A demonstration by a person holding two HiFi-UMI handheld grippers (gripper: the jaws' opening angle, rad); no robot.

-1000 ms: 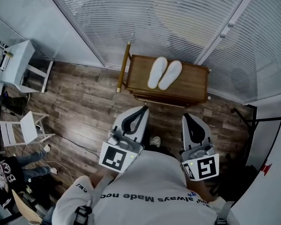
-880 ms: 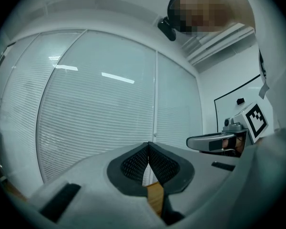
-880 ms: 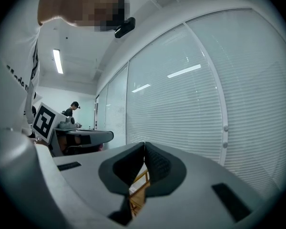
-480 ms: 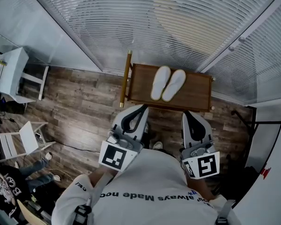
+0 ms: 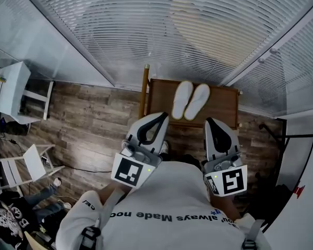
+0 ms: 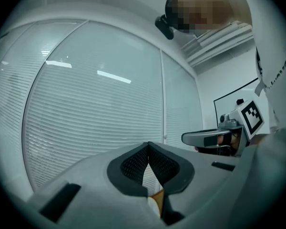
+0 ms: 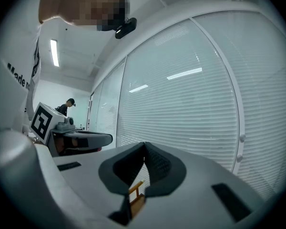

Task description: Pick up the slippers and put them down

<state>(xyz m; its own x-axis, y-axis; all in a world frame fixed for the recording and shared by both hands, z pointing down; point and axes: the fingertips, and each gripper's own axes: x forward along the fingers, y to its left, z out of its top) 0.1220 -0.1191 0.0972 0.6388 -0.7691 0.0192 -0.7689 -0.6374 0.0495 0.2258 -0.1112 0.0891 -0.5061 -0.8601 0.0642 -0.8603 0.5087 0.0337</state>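
Head view: slippers (image 5: 191,100) are lying on the table (image 5: 224,105) ahead, between your left gripper (image 5: 157,117) and right gripper (image 5: 211,122), long axes running away from you; neither is nearer.
Left gripper view: jaws are pressing together, empty.
Right gripper view: jaws are pressing together, empty.

In the head view the room has slid toward 6 o'clock: the bench (image 5: 225,107) with the slippers (image 5: 191,101) now lies closer to the person. The strip of floor before it has gone, and the tips of the left gripper (image 5: 159,117) and right gripper (image 5: 211,121) now overlap its near edge. The white cabinet (image 5: 8,87) at 9 o'clock and the folding chair (image 5: 26,163) at 8 o'clock have drifted lower too.
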